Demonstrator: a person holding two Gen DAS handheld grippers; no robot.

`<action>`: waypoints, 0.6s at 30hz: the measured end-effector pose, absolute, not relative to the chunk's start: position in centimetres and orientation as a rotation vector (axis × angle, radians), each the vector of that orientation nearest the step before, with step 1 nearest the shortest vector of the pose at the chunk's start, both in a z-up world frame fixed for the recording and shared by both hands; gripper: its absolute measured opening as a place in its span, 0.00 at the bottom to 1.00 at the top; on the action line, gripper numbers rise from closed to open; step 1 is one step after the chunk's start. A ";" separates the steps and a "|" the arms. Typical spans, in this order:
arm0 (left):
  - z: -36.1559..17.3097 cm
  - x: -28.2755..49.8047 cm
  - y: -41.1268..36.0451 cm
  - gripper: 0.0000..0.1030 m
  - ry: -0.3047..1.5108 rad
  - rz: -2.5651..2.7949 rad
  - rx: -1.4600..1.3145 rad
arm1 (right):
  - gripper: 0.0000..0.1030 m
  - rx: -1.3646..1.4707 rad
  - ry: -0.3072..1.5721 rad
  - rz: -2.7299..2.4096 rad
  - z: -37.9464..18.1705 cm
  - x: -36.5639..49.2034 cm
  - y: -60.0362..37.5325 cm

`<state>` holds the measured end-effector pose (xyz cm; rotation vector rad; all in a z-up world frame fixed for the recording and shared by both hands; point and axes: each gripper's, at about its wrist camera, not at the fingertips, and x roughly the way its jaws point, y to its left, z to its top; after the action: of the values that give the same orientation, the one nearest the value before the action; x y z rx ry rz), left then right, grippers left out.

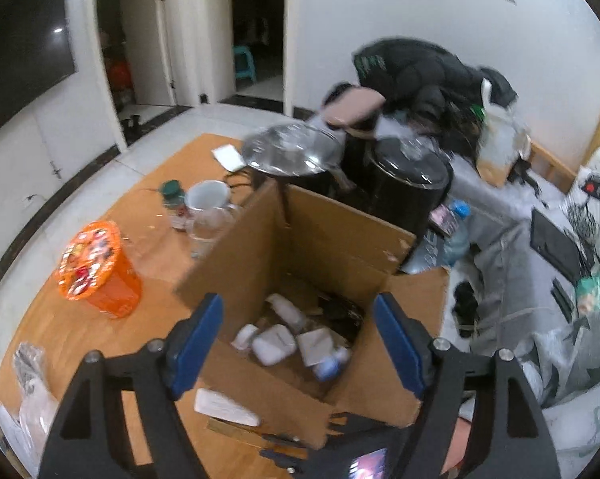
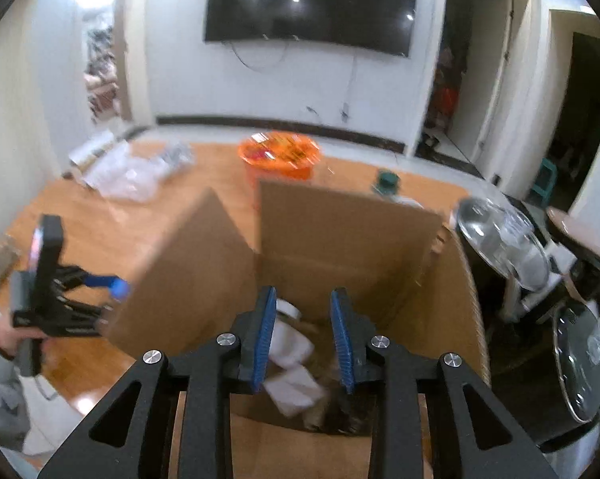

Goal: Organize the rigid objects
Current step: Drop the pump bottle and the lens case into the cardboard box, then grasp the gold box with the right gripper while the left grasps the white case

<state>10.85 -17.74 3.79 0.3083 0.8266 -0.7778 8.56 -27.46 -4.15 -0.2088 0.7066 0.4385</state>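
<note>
An open cardboard box (image 1: 339,235) stands on the wooden table (image 1: 148,251). Inside lie a white case (image 1: 274,343), a white bottle (image 1: 288,311), a small blue-capped bottle (image 1: 331,365) and other blurred pieces. My left gripper (image 1: 300,339) hovers open over the box's near corner, nothing between its blue pads. My right gripper (image 2: 303,335) hangs open over the box (image 2: 347,231) from the other side, empty, with white items (image 2: 296,387) below it. The left gripper (image 2: 100,283) also shows there, outside a box flap, in a hand.
On the table sit an orange tub (image 1: 96,271), a green-lidded jar (image 1: 174,203), a white mug (image 1: 208,195), a clear glass (image 1: 208,231) and a flat white object (image 1: 224,407). Black cookers with shiny lids (image 1: 292,151) stand behind the box. Crumpled plastic (image 2: 140,175) lies at the far side.
</note>
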 end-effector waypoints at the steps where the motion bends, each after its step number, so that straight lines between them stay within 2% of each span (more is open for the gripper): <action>1: 4.0 11.1 -16.8 0.74 0.820 -0.759 0.288 | 0.23 -0.192 0.692 0.468 -3.8 8.4 -27.1; 6: 4.0 11.4 -11.9 0.77 0.784 -0.646 0.229 | 0.23 -0.188 0.607 0.684 -1.9 5.5 -22.7; 10: 3.0 10.8 -7.6 0.78 0.741 -0.474 0.233 | 0.23 -0.211 0.613 0.846 -2.5 3.5 -18.6; 18: -3.6 10.0 2.0 0.81 0.787 -0.243 0.099 | 0.23 -0.310 0.801 0.883 -10.6 2.7 -12.8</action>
<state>10.01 2.04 -3.61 0.0986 0.7867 -0.2427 2.71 -12.80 -10.62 -0.3098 0.8013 0.8831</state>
